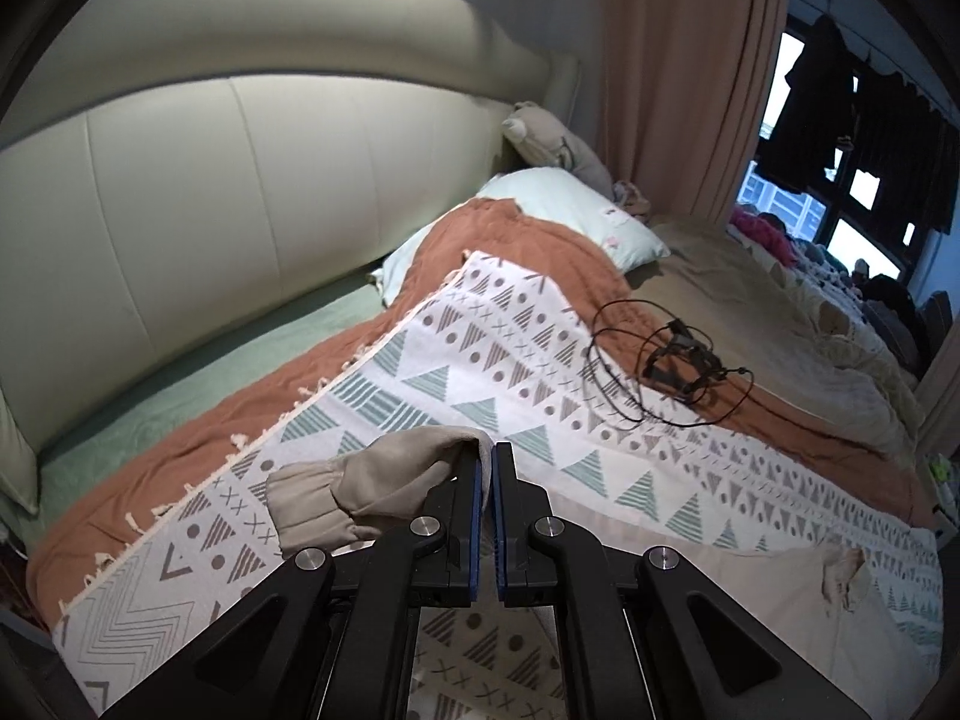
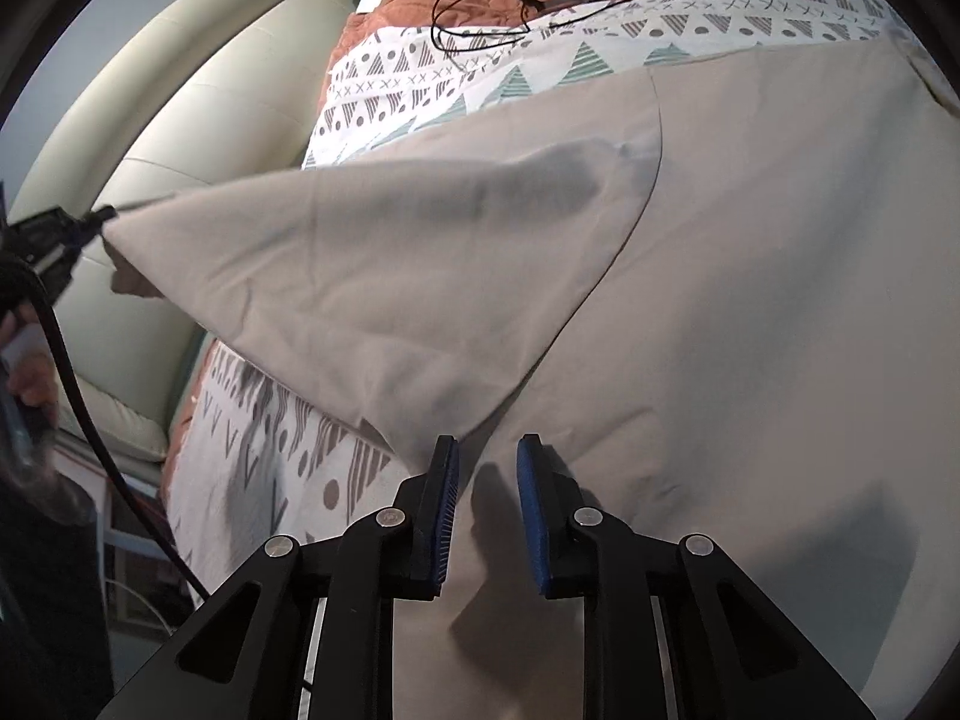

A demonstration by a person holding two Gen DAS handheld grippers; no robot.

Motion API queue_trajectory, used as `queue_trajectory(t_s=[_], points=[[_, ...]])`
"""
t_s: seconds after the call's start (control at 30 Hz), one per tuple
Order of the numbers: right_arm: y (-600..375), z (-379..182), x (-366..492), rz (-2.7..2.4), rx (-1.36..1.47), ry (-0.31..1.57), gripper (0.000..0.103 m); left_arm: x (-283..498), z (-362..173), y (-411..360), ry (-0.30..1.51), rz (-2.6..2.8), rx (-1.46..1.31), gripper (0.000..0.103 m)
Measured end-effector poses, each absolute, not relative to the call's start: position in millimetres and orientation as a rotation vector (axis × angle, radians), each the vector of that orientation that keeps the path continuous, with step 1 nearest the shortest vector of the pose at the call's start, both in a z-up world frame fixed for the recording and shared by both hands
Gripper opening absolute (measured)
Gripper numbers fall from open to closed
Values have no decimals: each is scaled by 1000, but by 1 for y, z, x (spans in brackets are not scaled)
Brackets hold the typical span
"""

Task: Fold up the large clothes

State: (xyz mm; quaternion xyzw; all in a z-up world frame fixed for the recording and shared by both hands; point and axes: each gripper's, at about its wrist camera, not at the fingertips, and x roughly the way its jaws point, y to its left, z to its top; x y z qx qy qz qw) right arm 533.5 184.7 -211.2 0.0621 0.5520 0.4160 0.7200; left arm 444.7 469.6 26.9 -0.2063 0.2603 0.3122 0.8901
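A large beige garment (image 2: 750,312) lies spread on the patterned blanket (image 2: 384,78) on the bed. Its long sleeve (image 2: 360,264) is lifted and stretched out to the left. My left gripper (image 1: 487,457) is shut on the sleeve end, and the ribbed cuff (image 1: 318,504) hangs beside its left finger. In the right wrist view that gripper (image 2: 90,221) sits at the far left, pinching the sleeve tip, with a hand below it. My right gripper (image 2: 487,450) hovers just over the garment near the sleeve's lower seam. Its jaws stand slightly apart, with nothing gripped between them.
A looped black cable with a small device (image 1: 672,354) lies on the blanket and the orange quilt (image 1: 540,240). A pale pillow (image 1: 576,204) and the padded headboard (image 1: 180,192) are beyond. A pink curtain (image 1: 678,72) and a window with piled clothes are to the right.
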Motion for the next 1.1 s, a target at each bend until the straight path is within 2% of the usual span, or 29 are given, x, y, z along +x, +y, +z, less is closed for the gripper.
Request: queue_trajectory(t_s=[0.17, 0.47, 0.93, 1.1], points=[[187, -218, 535, 935, 154, 1234, 22, 455, 66, 415, 521, 577, -349, 3], [116, -170, 532, 907, 196, 1134, 23, 474, 98, 318, 511, 435, -267, 3], [-63, -147, 514, 651, 463, 1029, 24, 496, 83, 169, 568, 176, -176, 3], [-94, -149, 514, 592, 517, 1034, 25, 509, 62, 125, 624, 98, -173, 3]])
